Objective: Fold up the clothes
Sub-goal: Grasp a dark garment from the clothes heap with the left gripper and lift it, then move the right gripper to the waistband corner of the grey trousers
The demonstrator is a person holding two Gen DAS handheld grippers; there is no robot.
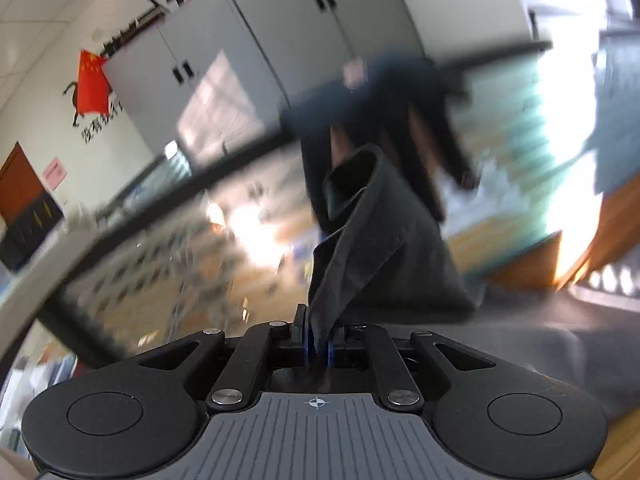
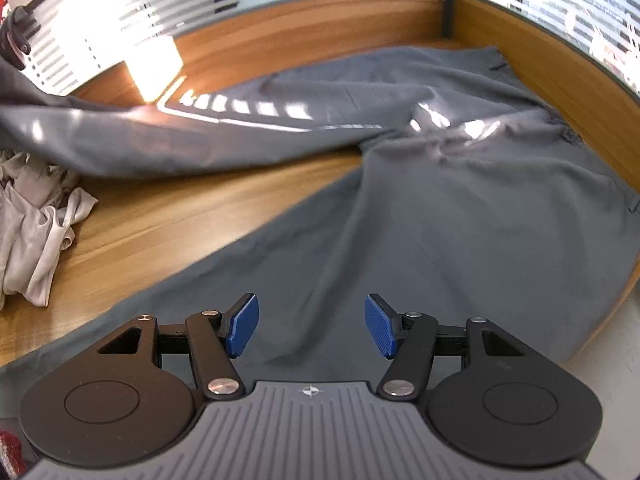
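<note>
Grey trousers (image 2: pixel 460 208) lie spread over the wooden counter (image 2: pixel 168 216), their waist toward its far right corner, one leg running to the near edge under the right tool (image 2: pixel 311 326) and the other stretching left along the far side. That tool hangs above the cloth with its blue pads wide apart and nothing between them. In the left wrist view the left tool (image 1: pixel 318 346) is clamped on a fold of the same grey cloth, which rises from the pads as a creased, lifted flap; the pads themselves are nearly hidden by it. Behind the flap everything is smeared by motion blur, and a dark shape there cannot be made out. A crumpled pale garment (image 2: pixel 36 220) lies at the counter's left edge, cut off by the frame.
</note>
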